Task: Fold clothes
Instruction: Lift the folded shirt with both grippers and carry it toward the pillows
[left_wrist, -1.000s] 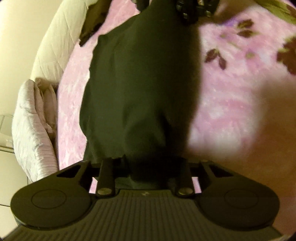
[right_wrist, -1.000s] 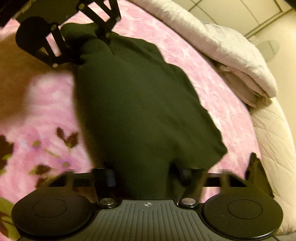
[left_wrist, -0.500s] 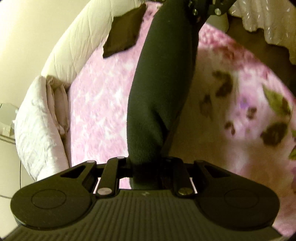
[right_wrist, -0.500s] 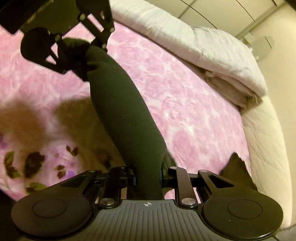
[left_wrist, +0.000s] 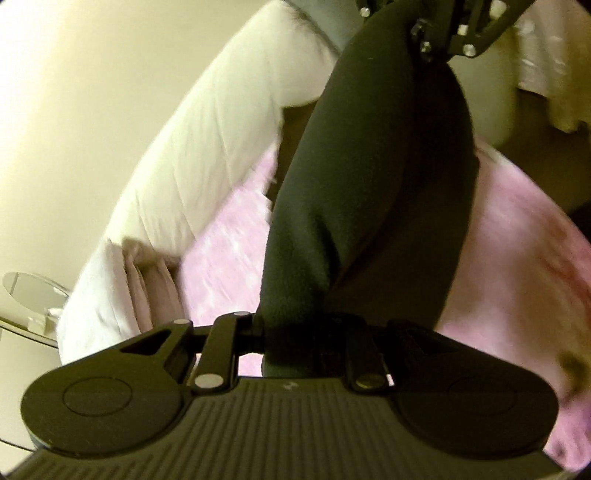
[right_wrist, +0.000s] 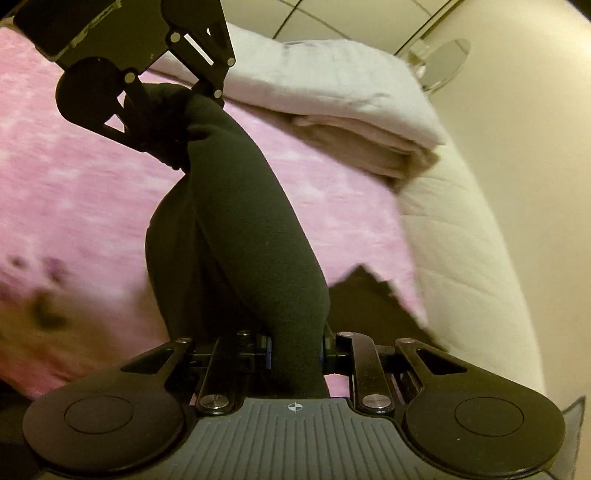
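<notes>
The left hand-held gripper (left_wrist: 299, 332) is clamped narrowly on one end of a dark green garment (left_wrist: 369, 184), the cloth bunched between its jaws. The right hand-held gripper (right_wrist: 295, 354) grips the other end in the same way, its blue-edged pads pressed against the fabric on either side. The garment hangs as a thick rolled band stretched between the two hand-held grippers, lifted clear of the bed's pink flowered cover (right_wrist: 92, 184), with a slack fold drooping below the band on the left of the right hand-held gripper. Beyond the left hand-held gripper and to its left lies a white quilted mattress edge (left_wrist: 207, 147). Ahead of the right hand-held gripper and to its right sits a stack of folded pale bedding (right_wrist: 332, 96). A second dark cloth (right_wrist: 373, 295) lies on the cover just to the right of the right hand-held gripper.
</notes>
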